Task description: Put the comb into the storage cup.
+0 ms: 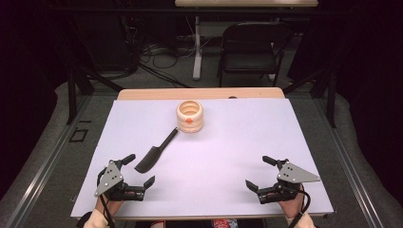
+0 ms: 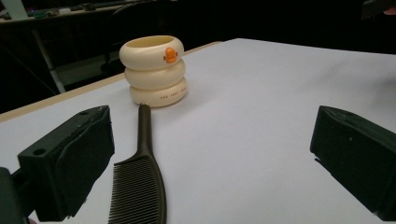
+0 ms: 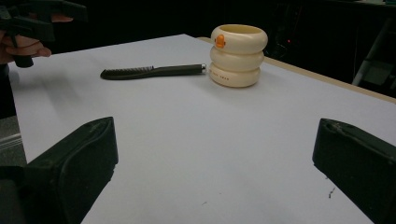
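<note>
White counter (image 1: 214, 161) in a dark room, folding chair (image 1: 252, 47) beyond. Cream ringed cup (image 1: 189, 116) far ahead of both gaping, empty claws: left claw (image 1: 140, 170), right claw (image 1: 258, 172); comb (image 1: 156, 152) beside left.

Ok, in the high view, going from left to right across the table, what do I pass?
Left gripper, open → dark comb, lying flat → cream ringed holder, standing upright → right gripper, open.
</note>
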A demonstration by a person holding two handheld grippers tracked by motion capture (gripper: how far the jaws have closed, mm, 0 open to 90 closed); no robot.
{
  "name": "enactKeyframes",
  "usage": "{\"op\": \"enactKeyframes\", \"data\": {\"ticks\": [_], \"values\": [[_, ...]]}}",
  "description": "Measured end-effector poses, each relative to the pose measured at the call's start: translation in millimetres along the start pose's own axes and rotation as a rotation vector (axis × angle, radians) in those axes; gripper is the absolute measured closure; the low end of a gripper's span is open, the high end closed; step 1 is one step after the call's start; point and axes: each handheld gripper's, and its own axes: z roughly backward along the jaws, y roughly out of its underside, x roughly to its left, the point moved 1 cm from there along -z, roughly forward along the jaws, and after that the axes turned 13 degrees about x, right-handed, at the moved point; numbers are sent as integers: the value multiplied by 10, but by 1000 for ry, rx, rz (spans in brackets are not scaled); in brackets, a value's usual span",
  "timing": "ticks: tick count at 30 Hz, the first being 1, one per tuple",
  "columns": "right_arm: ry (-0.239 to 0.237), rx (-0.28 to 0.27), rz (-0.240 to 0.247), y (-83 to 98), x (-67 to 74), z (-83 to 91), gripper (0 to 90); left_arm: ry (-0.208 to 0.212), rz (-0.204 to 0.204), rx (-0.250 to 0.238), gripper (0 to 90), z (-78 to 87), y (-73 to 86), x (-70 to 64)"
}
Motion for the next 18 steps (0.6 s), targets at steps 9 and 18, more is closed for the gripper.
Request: {"op": "enactKeyframes", "data": {"ticks": [9,18], "values": [[-6,8,-3,-1,2,-22,0,1,-9,8,0,-45,-22,23],[-6,20,8,1,19,-40,0,24,7,41,0,-150,-76,22]]}}
